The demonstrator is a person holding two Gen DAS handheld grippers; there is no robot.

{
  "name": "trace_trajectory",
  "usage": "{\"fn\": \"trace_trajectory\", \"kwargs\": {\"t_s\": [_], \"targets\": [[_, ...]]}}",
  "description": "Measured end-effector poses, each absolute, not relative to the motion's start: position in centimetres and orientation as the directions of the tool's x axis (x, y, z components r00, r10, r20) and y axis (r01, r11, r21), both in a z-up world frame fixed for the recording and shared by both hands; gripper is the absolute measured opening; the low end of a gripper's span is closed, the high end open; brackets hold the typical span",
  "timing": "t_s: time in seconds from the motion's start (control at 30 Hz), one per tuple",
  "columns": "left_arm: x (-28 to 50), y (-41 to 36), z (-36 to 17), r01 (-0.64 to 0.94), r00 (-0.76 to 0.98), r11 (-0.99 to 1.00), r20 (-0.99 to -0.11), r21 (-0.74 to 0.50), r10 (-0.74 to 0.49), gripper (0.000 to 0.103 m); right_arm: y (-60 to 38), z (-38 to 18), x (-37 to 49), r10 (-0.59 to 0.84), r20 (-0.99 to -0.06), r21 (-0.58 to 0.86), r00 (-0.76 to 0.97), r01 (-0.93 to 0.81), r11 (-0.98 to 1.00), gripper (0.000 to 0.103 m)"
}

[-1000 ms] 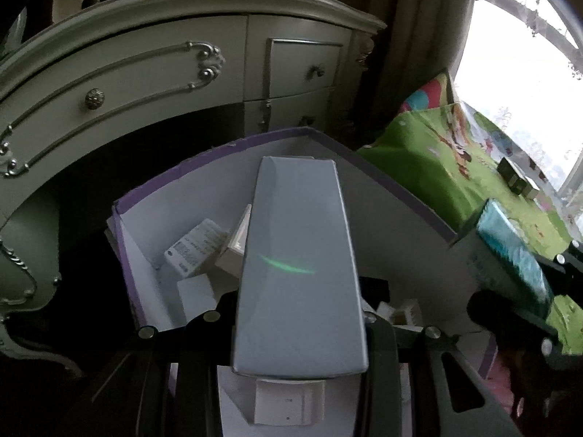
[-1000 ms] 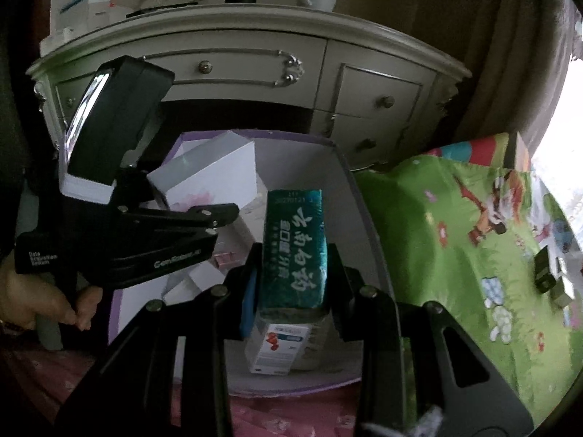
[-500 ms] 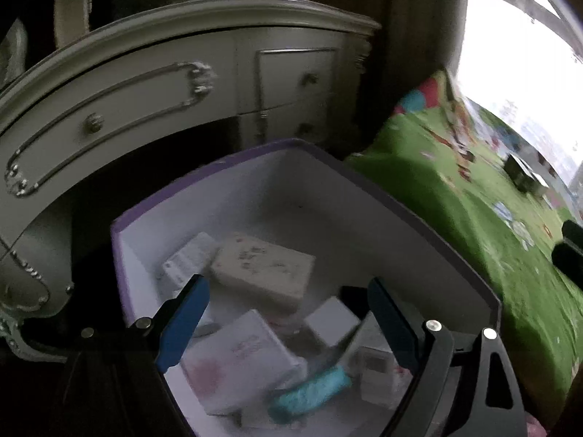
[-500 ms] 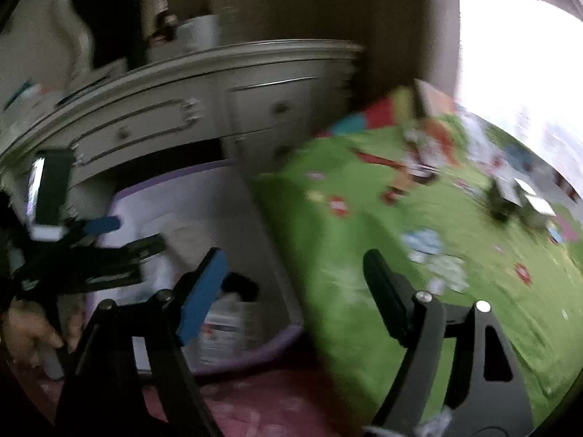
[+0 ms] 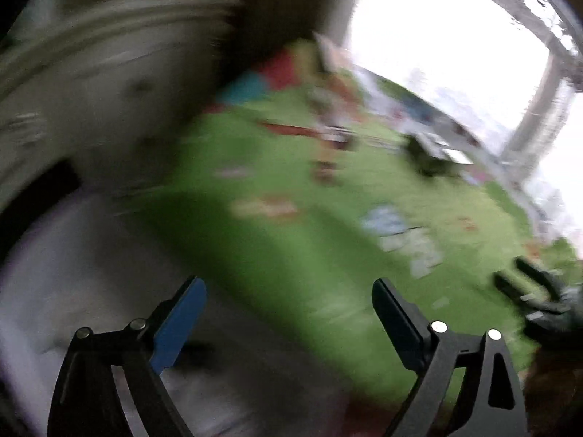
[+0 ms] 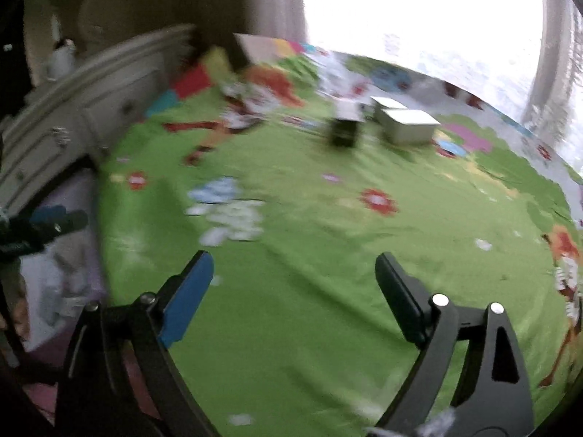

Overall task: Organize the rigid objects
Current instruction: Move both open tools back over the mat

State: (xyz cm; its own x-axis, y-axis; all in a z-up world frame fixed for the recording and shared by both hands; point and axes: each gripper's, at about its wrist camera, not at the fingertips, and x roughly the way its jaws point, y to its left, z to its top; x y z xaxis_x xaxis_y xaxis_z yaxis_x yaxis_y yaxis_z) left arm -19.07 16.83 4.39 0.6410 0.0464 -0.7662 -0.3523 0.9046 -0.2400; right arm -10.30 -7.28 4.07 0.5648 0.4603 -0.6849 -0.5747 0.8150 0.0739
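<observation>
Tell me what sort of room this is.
Most likely a bedroom at home: a pale, ornate dresser with drawers, a green cartoon-print play mat covering the floor, and a bright curtained window.

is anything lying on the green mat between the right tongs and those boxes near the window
Nothing visible does. The right tongs are open and empty, and between them and the boxes lies only bare green mat with its printed flowers. The picture is blurred, so something small could be missed.
</observation>
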Motion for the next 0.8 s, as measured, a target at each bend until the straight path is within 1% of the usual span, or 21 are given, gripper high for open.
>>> {"fn": "trace_trajectory", "kwargs": {"t_s": [0.03,0.1,0.17,0.23,0.27,0.3,0.37,0.43,0.6,0.67,0.7,0.8], "targets": [[-16.8,16.0,4.2,-0.31,0.648,0.911,-0.762,-0.272,-0.007,0.095,-8.0,3.5,-8.7,0.43,-0.699,0.058,0.572,-0.554,0.83,0.092],[-12.3,14.2,3.5,-0.235,0.647,0.93,-0.759,-0.281,-0.066,0.095,-9.0,2.7,-6.1,0.386,-0.722,0.035,0.574,-0.527,0.849,0.092],[-8.4,12.5,2.5,-0.188,0.629,0.943,-0.771,-0.274,-0.099,0.095,-9.6,1.7,-3.5,0.358,-0.745,0.03,0.563,-0.508,0.861,0.092],[-5.3,11.2,1.4,-0.167,0.61,0.947,-0.784,-0.274,-0.119,0.096,-10.3,0.7,-0.6,0.344,-0.77,0.055,0.537,-0.481,0.875,0.092],[-4.4,10.4,1.3,-0.172,0.631,0.958,-0.773,-0.23,-0.072,0.099,-10.7,0.3,0.7,0.344,-0.782,0.083,0.52,-0.46,0.884,0.092],[-3.8,9.7,1.1,-0.166,0.646,0.965,-0.762,-0.204,-0.05,0.099,-11.0,0.1,1.8,0.352,-0.788,0.117,0.505,-0.438,0.891,0.094],[-2.8,8.8,0.8,-0.152,0.643,0.975,-0.765,-0.164,-0.029,0.102,-11.8,0.6,3.9,0.395,-0.758,0.208,0.519,-0.383,0.9,0.094],[-2.5,8.5,0.7,-0.148,0.634,0.979,-0.773,-0.139,-0.014,0.103,-12.1,0.9,6.3,0.436,-0.739,0.314,0.514,-0.309,0.897,0.094],[-2.2,7.9,0.4,-0.154,0.608,0.986,-0.793,-0.067,0.041,0.103,-11.0,1.8,12.5,0.43,-0.712,0.438,0.555,-0.128,0.89,0.094],[-1.8,7.4,0.2,-0.152,0.594,0.988,-0.802,-0.033,0.064,0.103,-9.6,1.9,14.6,0.414,-0.726,0.432,0.549,-0.104,0.896,0.094],[-1.8,7.3,0.2,-0.15,0.59,0.988,-0.804,-0.023,0.071,0.103,-8.5,1.8,15.8,0.372,-0.754,0.394,0.541,-0.079,0.916,0.094],[-2.0,7.7,0.2,-0.15,0.596,0.988,-0.801,-0.038,0.059,0.103,-5.9,1.3,18.0,0.311,-0.799,0.333,0.515,-0.053,0.942,0.094]]}}
